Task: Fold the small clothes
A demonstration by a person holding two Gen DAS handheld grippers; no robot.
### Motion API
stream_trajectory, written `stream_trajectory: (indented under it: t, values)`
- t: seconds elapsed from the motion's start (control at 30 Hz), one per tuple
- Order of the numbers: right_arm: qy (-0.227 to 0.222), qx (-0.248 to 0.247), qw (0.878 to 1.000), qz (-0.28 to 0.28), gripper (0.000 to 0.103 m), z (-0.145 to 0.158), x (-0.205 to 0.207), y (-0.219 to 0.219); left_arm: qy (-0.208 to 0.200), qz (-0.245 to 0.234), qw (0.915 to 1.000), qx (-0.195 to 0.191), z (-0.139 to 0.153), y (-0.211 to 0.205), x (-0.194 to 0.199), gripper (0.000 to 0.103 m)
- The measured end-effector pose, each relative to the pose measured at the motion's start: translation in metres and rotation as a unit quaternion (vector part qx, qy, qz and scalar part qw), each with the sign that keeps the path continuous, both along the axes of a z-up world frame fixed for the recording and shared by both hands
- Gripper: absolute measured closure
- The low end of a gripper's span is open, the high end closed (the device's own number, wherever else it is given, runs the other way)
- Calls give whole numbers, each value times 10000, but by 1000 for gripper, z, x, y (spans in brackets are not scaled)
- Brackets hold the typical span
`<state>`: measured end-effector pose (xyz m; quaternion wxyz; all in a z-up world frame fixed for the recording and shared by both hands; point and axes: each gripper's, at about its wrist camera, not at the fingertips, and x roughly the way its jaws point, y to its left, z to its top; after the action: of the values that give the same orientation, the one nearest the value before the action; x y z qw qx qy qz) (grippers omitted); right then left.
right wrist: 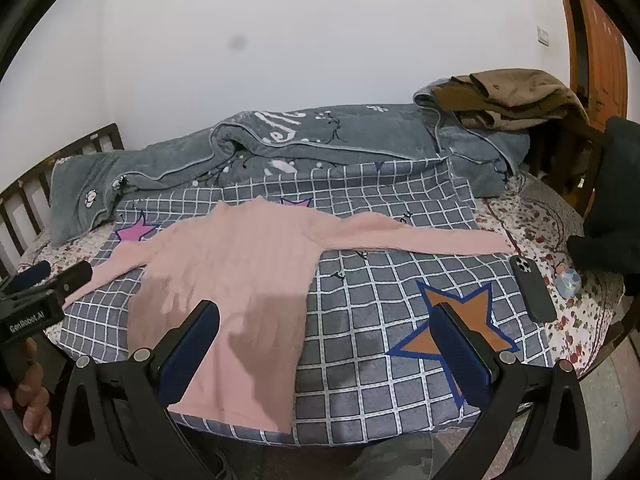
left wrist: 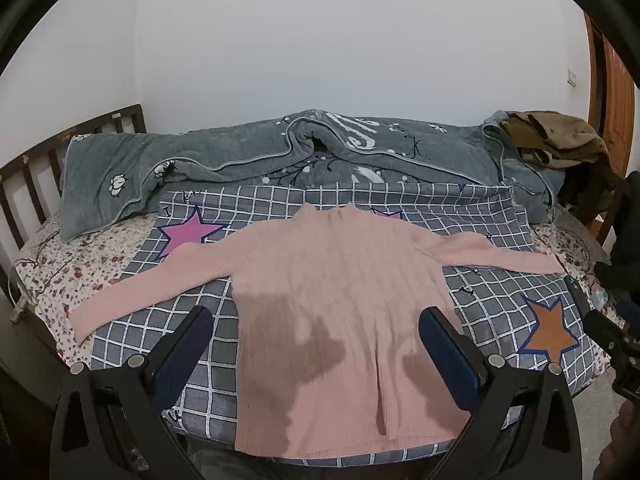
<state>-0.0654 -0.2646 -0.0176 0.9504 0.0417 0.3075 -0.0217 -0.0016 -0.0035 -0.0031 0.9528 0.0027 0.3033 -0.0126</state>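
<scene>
A small pink ribbed sweater (left wrist: 336,292) lies flat on a grey checked cloth (left wrist: 492,300), both sleeves spread out sideways and the hem at the near edge. In the left wrist view my left gripper (left wrist: 316,332) hovers open above the sweater's lower half, nothing between its fingers. In the right wrist view the sweater (right wrist: 236,276) lies to the left. My right gripper (right wrist: 326,326) stands open above the checked cloth (right wrist: 360,292) beside the sweater's right hem, holding nothing. The left gripper's body shows at the left edge of the right wrist view, held by a hand (right wrist: 34,400).
A rumpled grey blanket (left wrist: 280,152) lies along the wall behind the cloth. Brown clothes (right wrist: 508,96) sit piled at the back right. A dark phone (right wrist: 534,288) and a small blue item (right wrist: 568,282) rest on the floral sheet (right wrist: 560,240) at the right. A wooden headboard (left wrist: 24,176) stands at the left.
</scene>
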Motion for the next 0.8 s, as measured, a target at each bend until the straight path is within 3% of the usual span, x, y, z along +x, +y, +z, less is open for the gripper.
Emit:
stream_trajectory:
  t: [0.8]
  values:
    - [-113,-24,9999,95,0,6,-2,10,-65,-18,9999,-89,7,6,1,0]
